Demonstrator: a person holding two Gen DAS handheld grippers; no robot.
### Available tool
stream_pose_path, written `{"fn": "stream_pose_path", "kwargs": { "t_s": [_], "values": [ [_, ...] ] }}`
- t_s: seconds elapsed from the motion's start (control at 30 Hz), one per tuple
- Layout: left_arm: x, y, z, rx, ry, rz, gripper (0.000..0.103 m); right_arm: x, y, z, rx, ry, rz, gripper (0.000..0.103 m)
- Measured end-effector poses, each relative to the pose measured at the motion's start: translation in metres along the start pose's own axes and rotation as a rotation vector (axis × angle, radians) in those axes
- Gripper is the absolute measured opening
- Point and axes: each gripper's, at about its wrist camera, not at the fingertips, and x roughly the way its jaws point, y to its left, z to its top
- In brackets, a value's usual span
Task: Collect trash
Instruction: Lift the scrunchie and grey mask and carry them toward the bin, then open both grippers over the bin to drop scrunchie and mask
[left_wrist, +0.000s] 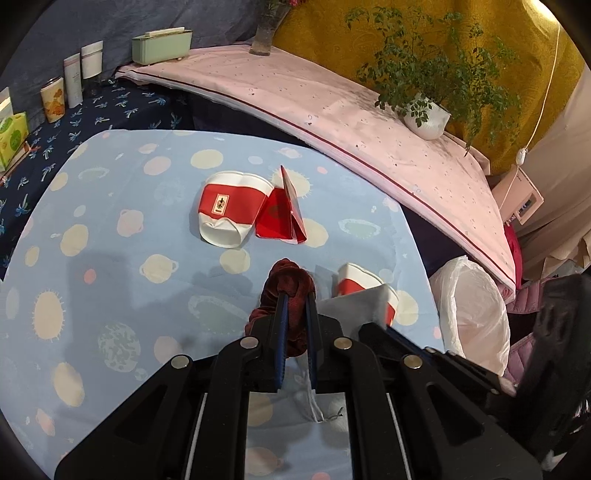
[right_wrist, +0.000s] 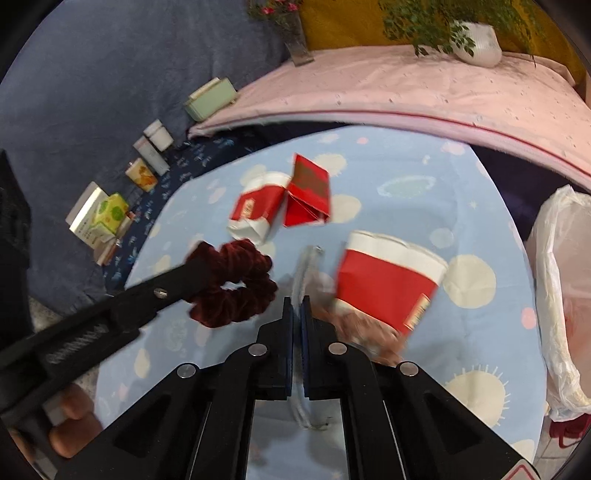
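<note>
Left hand-held gripper (left_wrist: 296, 295) is closed on a dark red velvet scrunchie (left_wrist: 291, 284), which hangs pinched between its blue-padded fingers above the counter (left_wrist: 110, 258); from the right wrist view the same scrunchie (right_wrist: 236, 280) shows as a full ring clamped at one side. Right hand-held gripper (right_wrist: 296, 310) has its jaws nearly together around a thin white cord or strip (right_wrist: 304, 266) that runs between the fingers; what it belongs to is blurred. Just right of that gripper lies a red-and-white paper cup (right_wrist: 388, 280) on its side. Farther out on the planet-patterned cloth lie a crushed red-and-white cup (left_wrist: 231, 206) touching a folded red carton (left_wrist: 282, 214). Off the counter's right edge stands a bin lined with a white plastic bag (left_wrist: 476, 314).
</note>
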Motion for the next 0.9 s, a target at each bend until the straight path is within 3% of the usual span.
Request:
{"fn": "stream_pose_path", "kwargs": {
  "t_s": [0.23,0.5,0.9],
  "values": [
    [-0.016,-0.014,0.011,0.02,-0.04,-0.02,0.008,-0.042,0.012,0.027,0.001,-0.11,0.056,0.004],
    [-0.034,-0.055,0.026,0.087,-0.086,-0.064,0.008,-0.09,-0.008,0.05,0.05,-0.227,0.059,0.004],
    [-0.02,-0.151,0.021,0.22,-0.048,-0.17,0.009,-0.145,-0.085,0.044,0.16,-0.334,-0.075,0.004]
  ]
}}
